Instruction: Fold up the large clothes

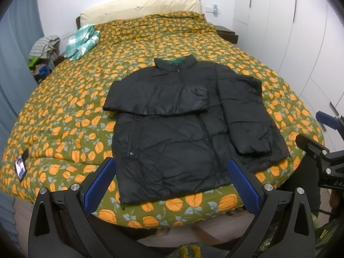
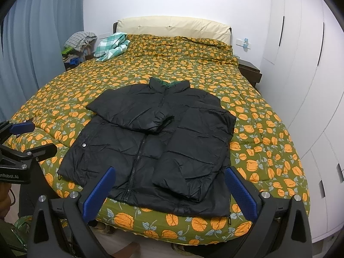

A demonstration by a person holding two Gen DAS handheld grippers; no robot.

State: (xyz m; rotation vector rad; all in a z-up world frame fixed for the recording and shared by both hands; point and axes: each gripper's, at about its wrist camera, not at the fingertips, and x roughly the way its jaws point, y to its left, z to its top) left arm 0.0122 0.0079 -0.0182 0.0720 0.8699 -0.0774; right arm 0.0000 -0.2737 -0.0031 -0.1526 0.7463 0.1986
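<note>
Both grippers hang at the foot of the bed, holding nothing: left gripper [image 1: 171, 167] spread wide, blue pads apart, and right gripper [image 2: 169, 177] just as wide, released. Between them and ahead lies the black puffer jacket [image 1: 182, 129], flat on the orange-flowered quilt [image 1: 64, 111] near the foot edge, collar toward the headboard [image 2: 172, 26]. Its two sleeves are folded in over the front, one lying across the chest, one running down the side. Up by the pillow end sits a crumpled teal-checked cloth [image 2: 111, 46]. Off beside the bed, a heap of clothes [image 2: 77, 45] is piled up; whether anything contains it, I can't tell.
</note>
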